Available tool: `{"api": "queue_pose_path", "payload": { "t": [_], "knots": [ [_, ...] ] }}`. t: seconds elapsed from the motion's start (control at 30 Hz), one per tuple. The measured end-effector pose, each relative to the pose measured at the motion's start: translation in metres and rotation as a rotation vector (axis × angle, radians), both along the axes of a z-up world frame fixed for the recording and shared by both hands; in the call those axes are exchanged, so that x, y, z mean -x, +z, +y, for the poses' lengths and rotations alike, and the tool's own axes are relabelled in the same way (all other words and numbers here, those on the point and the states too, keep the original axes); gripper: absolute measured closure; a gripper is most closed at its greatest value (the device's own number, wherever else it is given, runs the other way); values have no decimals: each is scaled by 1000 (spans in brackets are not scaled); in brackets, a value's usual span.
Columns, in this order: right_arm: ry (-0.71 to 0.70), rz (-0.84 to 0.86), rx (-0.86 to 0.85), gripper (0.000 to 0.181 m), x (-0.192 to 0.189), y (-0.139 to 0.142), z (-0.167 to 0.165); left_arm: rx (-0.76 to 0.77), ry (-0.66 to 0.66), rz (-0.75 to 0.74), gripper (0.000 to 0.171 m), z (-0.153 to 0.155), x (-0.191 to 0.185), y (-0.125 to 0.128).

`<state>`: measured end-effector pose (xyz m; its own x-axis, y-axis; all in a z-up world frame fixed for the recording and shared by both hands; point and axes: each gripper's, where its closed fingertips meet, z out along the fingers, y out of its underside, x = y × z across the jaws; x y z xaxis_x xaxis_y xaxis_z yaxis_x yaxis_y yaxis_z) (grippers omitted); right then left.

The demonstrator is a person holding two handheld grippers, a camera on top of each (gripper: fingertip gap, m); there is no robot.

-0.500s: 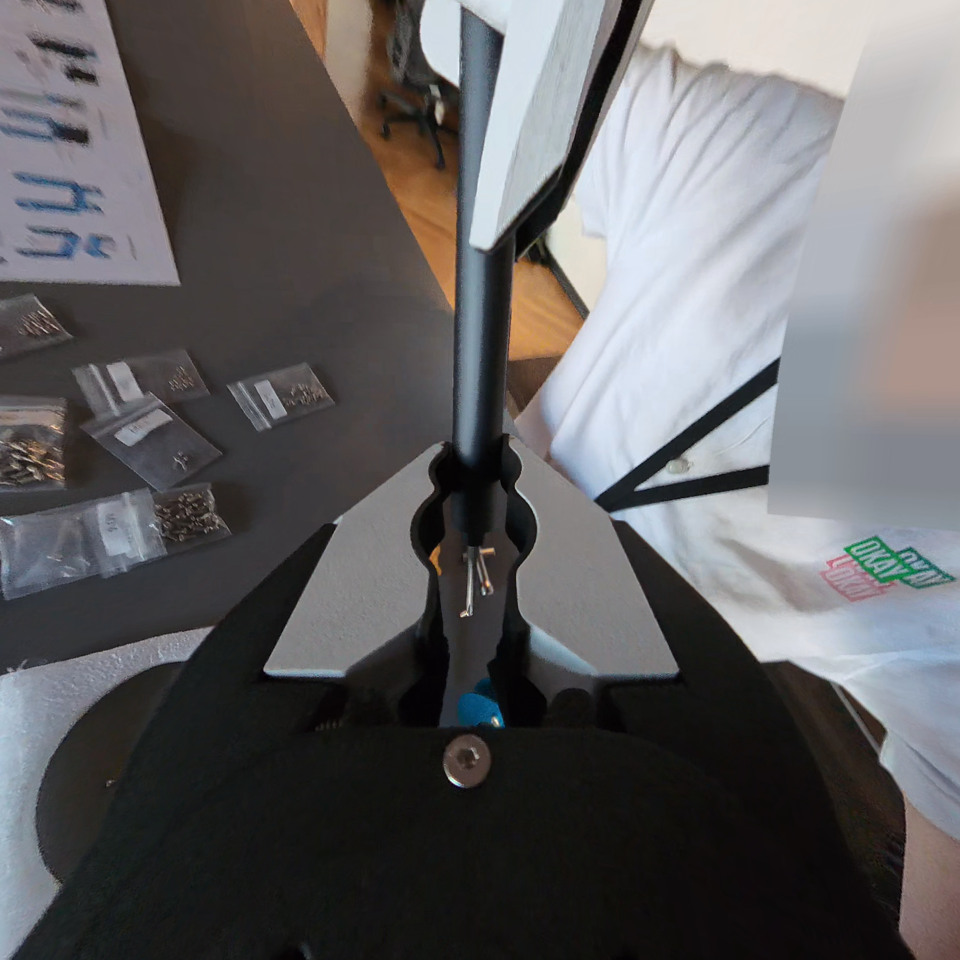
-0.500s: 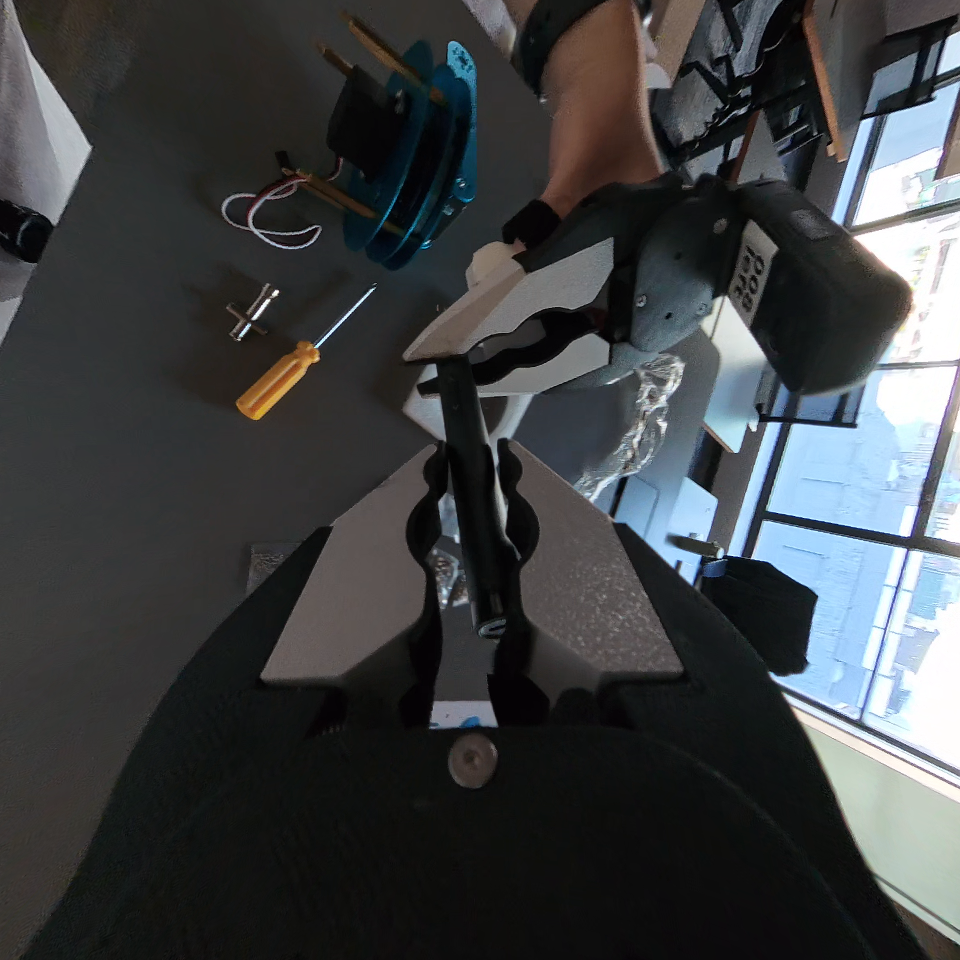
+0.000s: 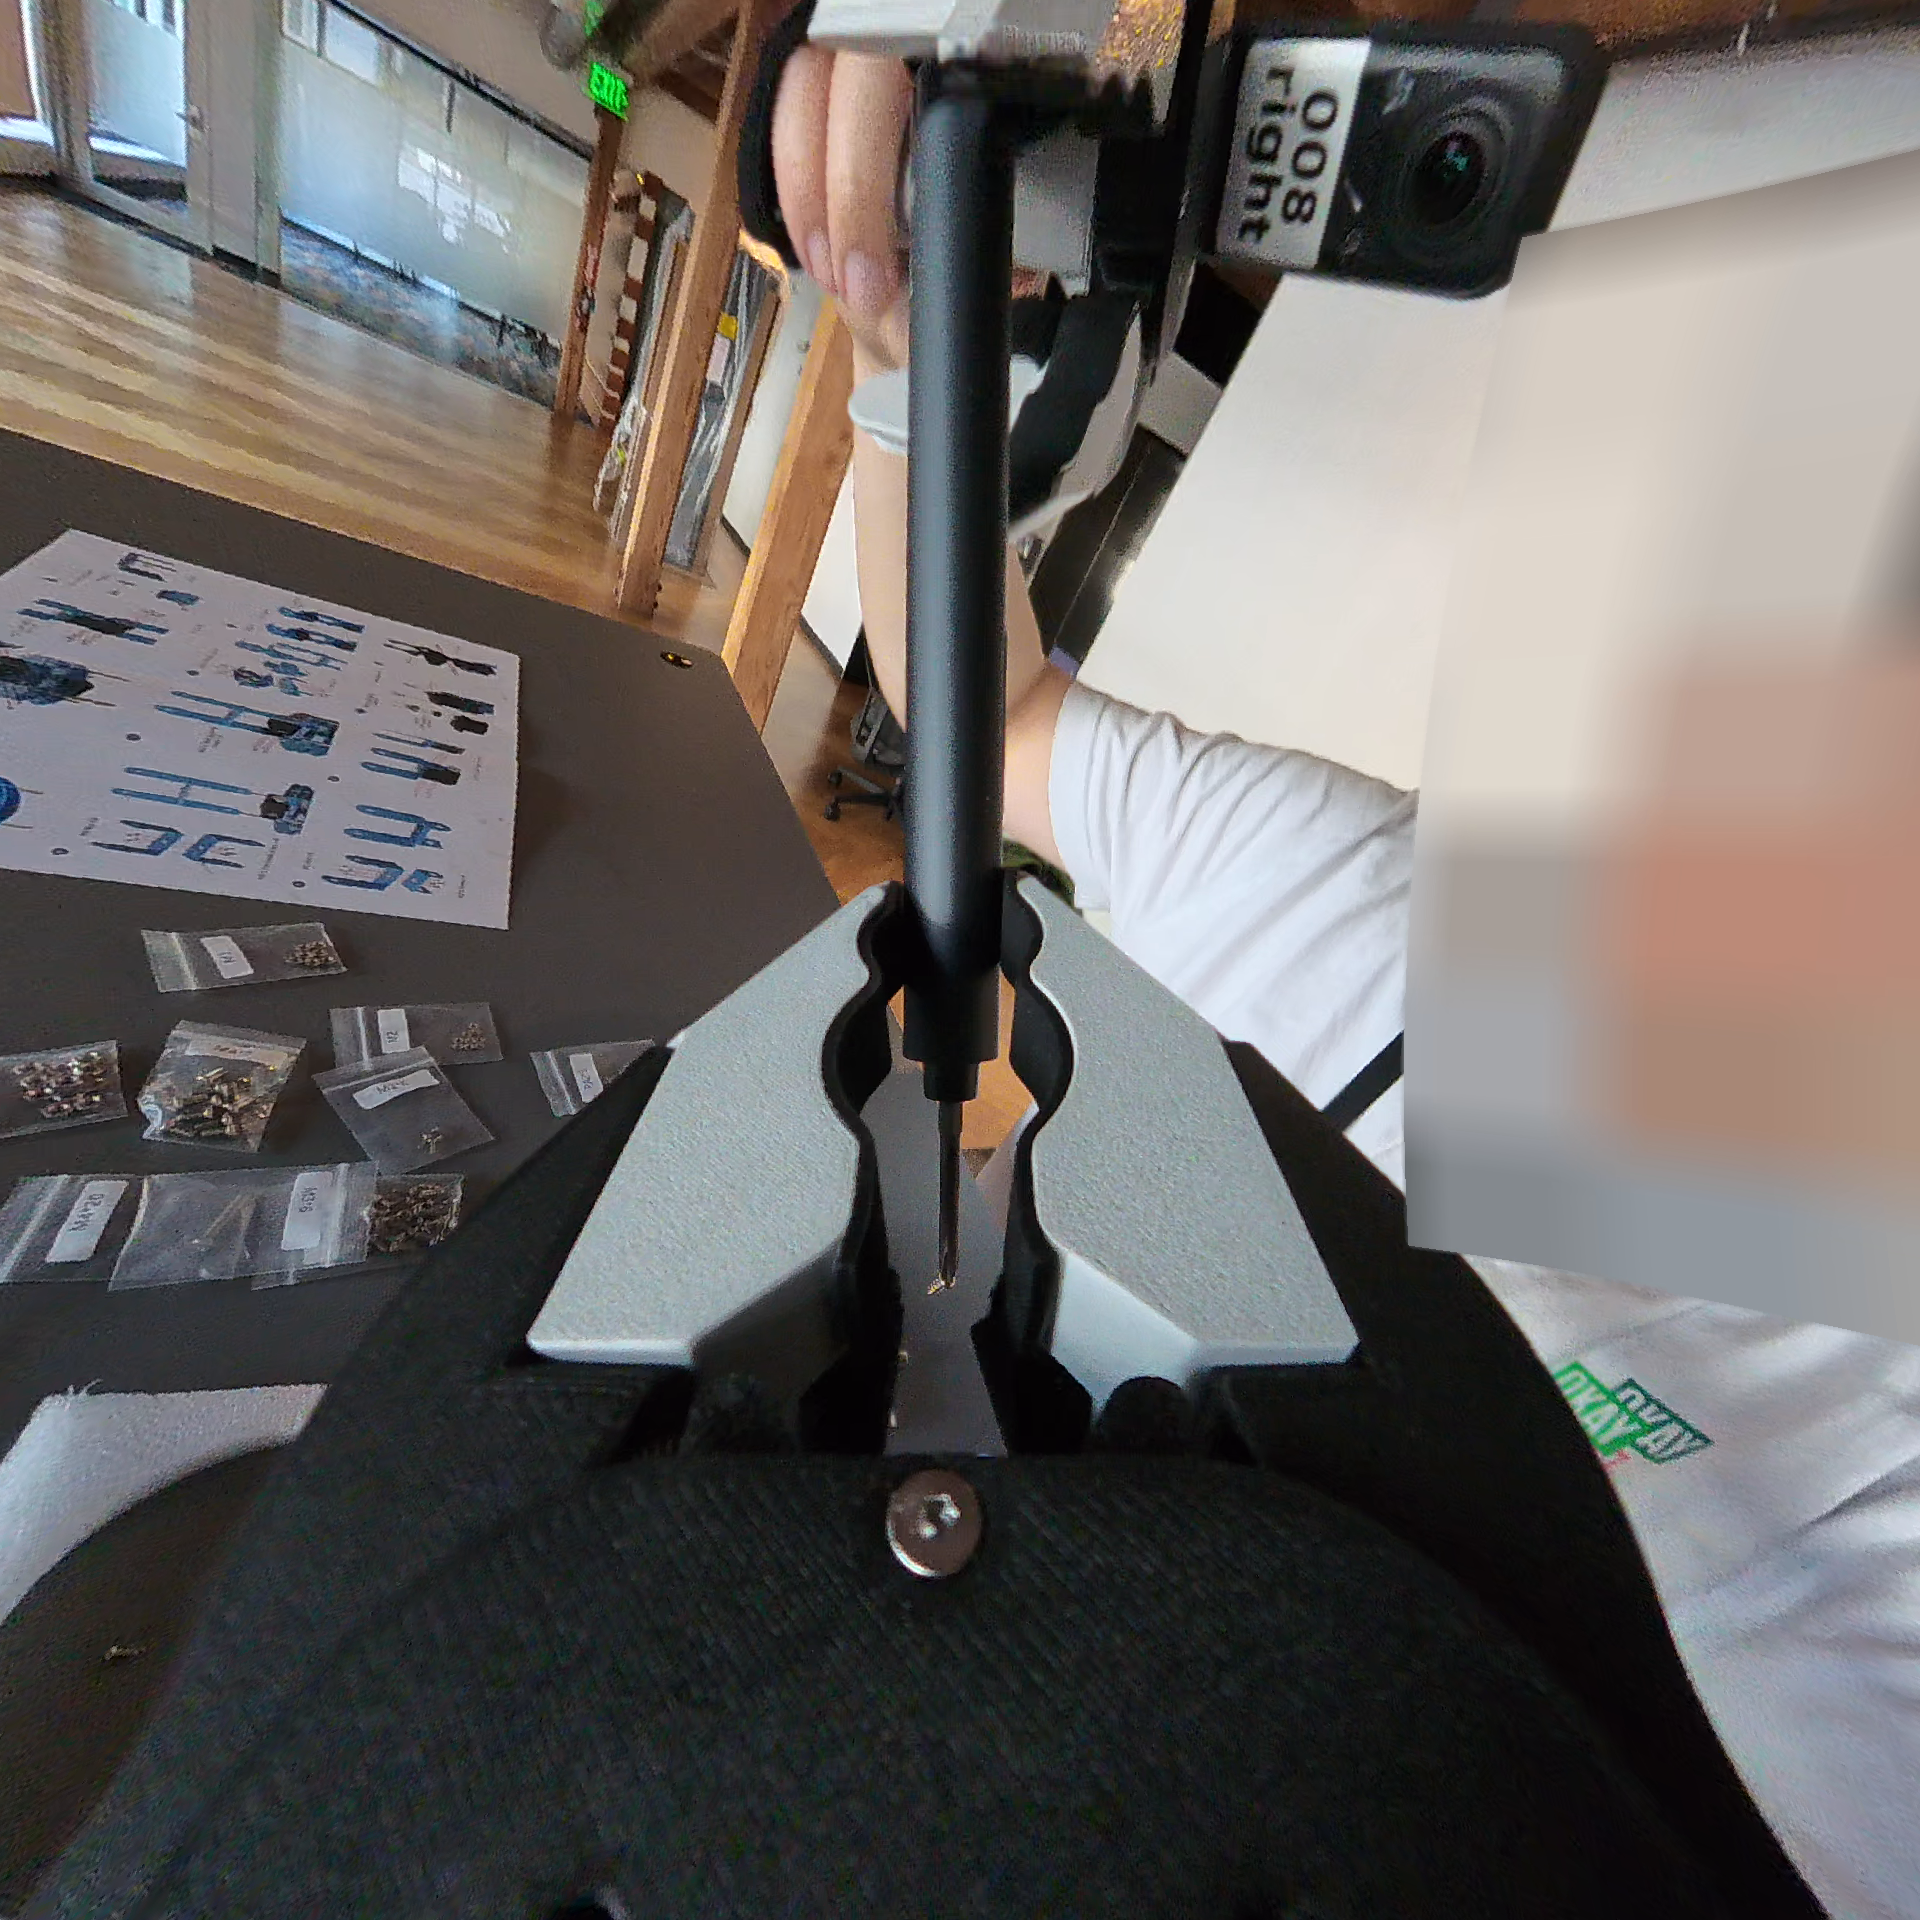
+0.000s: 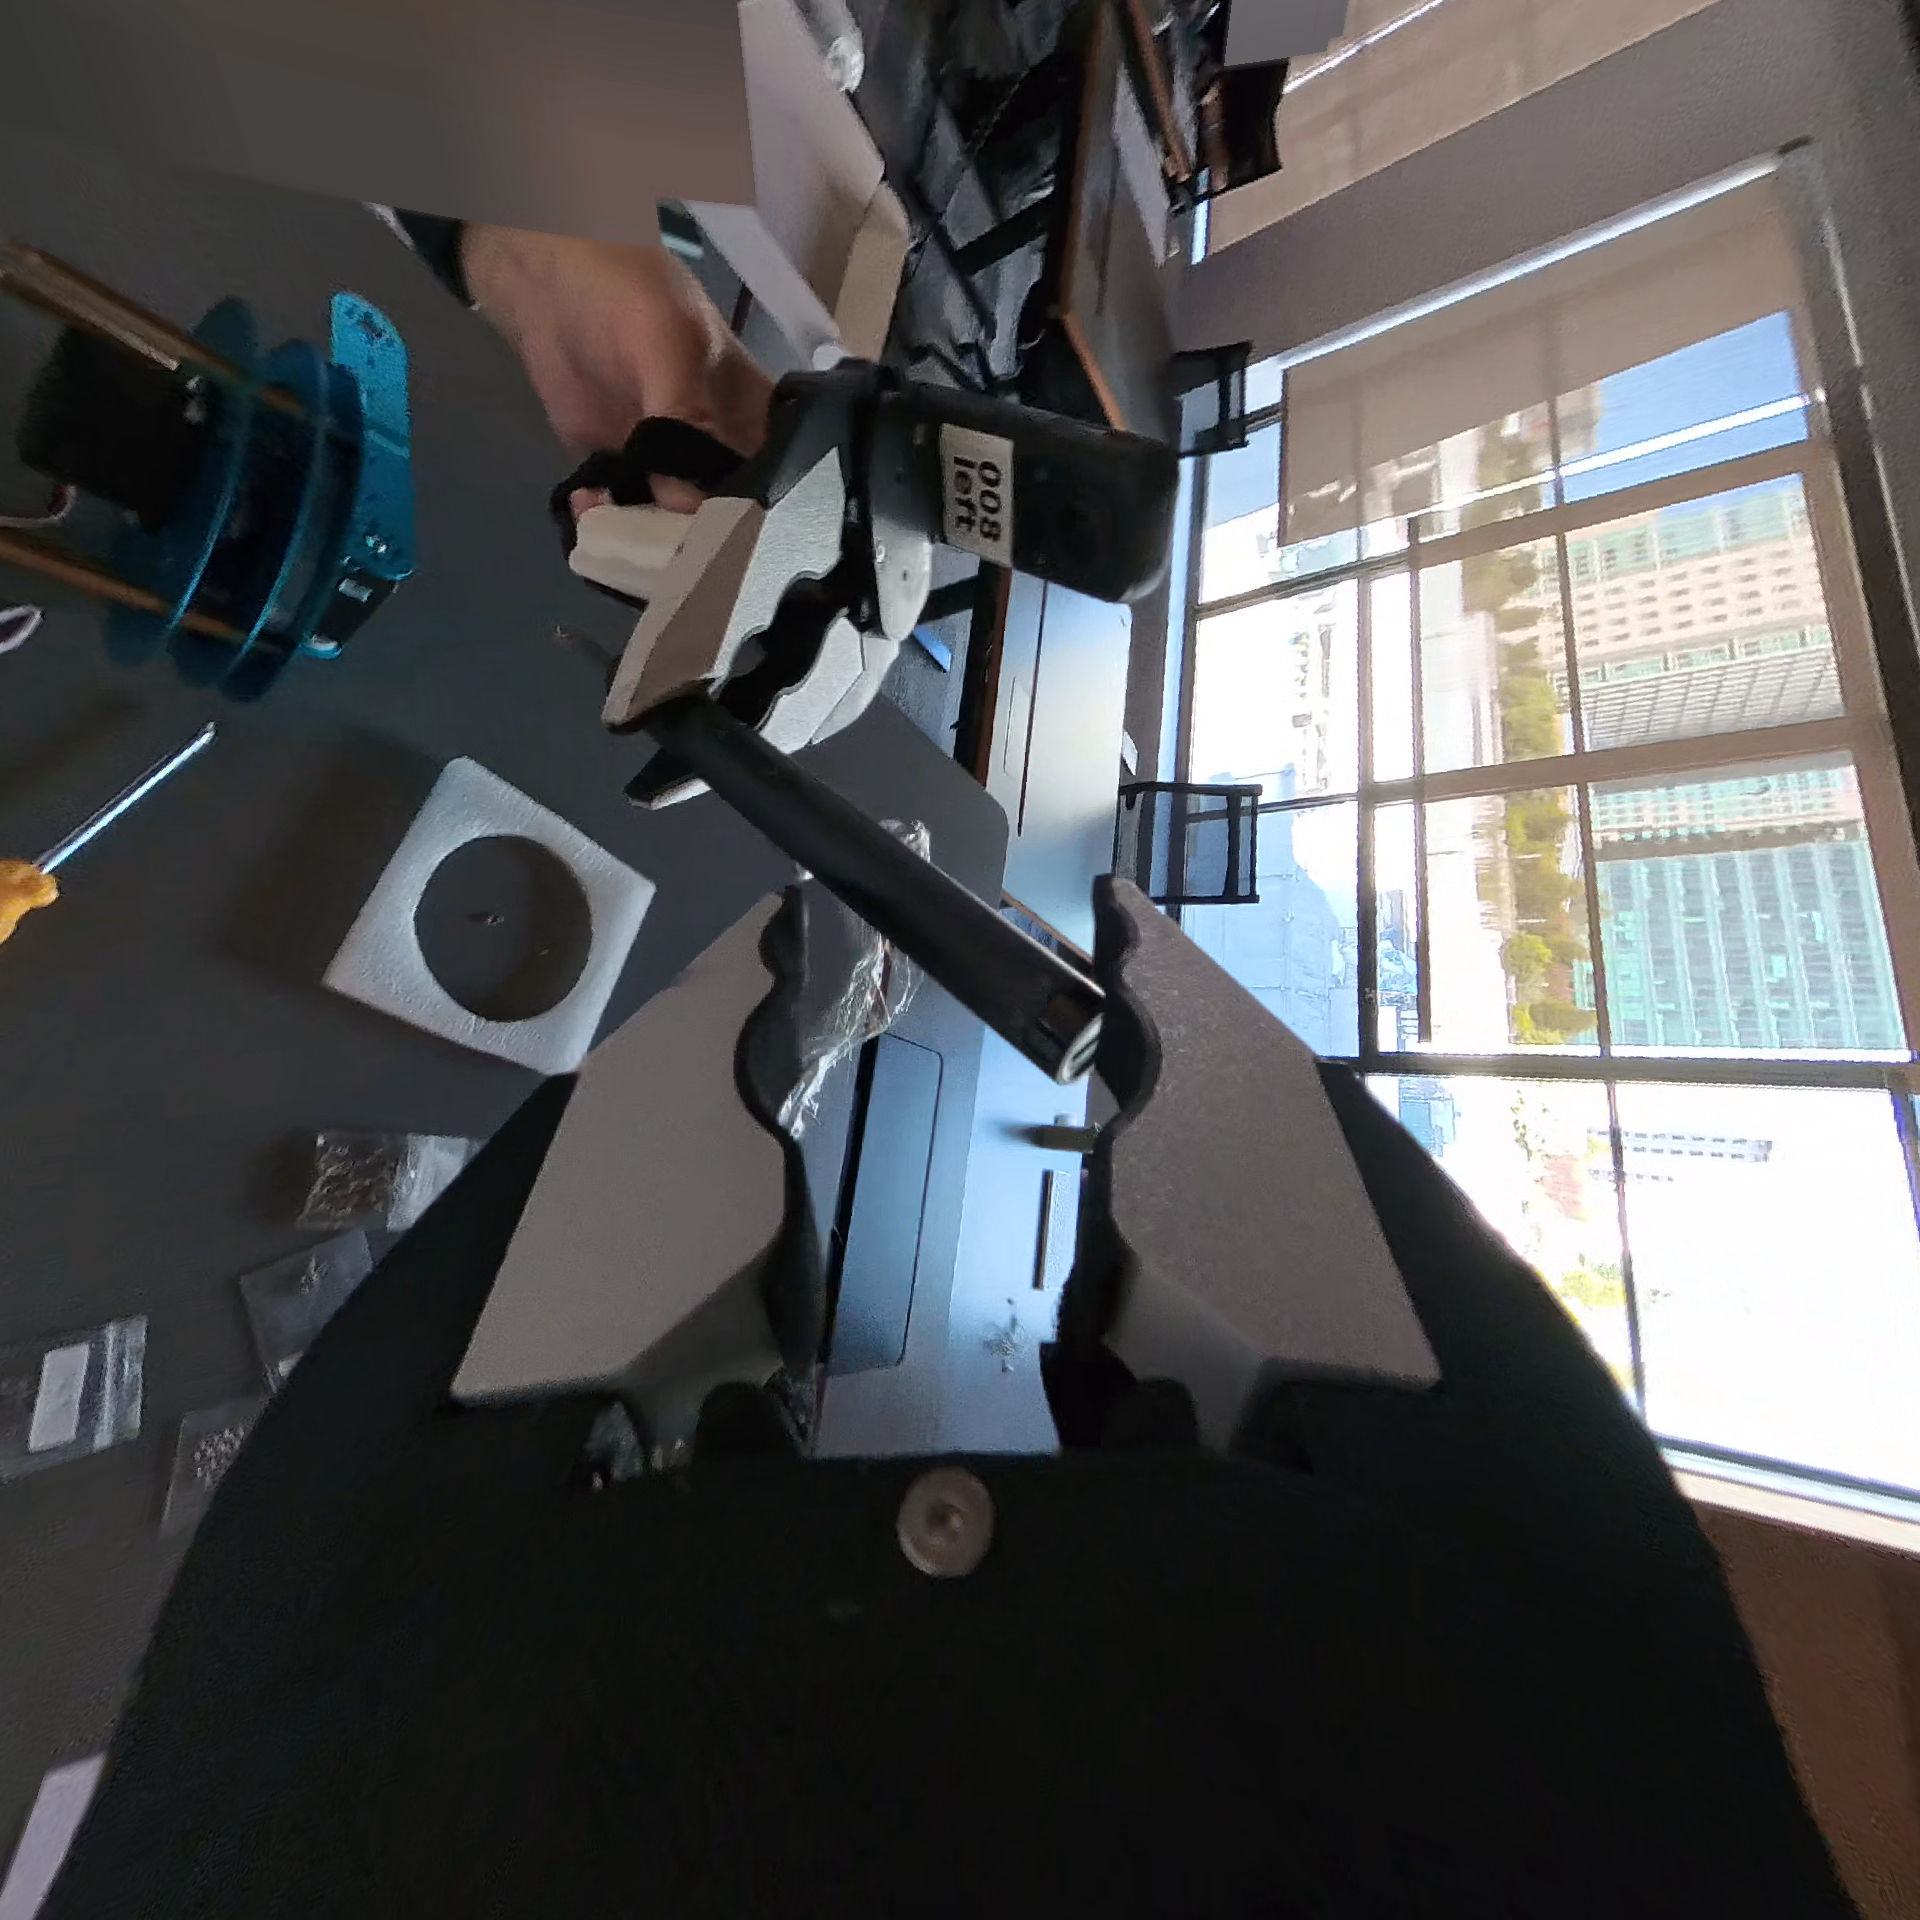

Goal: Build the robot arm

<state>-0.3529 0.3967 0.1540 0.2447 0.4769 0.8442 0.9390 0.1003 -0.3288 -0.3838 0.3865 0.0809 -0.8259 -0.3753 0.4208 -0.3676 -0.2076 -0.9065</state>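
Dark tabletop [image 3: 644, 831] carries a printed sheet [image 3: 260, 727] and small screw bags [image 3: 218, 1081]. Also present: foam block [image 4: 488, 914], blue assembly [image 4: 281, 520], screwdriver [image 4: 104, 810].

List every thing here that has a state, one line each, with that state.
left gripper: shut on black screwdriver
right gripper: open, fingers apart
black screwdriver: held near its bit end, the other end against the right gripper's inner face
orange-handled screwdriver: lying flat on the table
screw bags: lying on the table

Dark grey table [image 3: 644, 831]; wood floor [image 3: 260, 384]; large bright windows [image 4: 1558, 831], buildings outside.
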Motion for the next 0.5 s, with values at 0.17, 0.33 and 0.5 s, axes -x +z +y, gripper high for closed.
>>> {"api": "queue_pose_path", "payload": {
  "t": [0.17,0.33,0.5],
  "knots": [
    [-66,429,-181,107,-25,28,-2,101,29,-6,156,14,1,2],
    [-10,1342,42,104,-39,8,4,111,87,1,156,23,-1,-6],
    [67,1673,235,113,-12,-20,44,70,157,-7,156,27,-2,-14]
  ]
}}
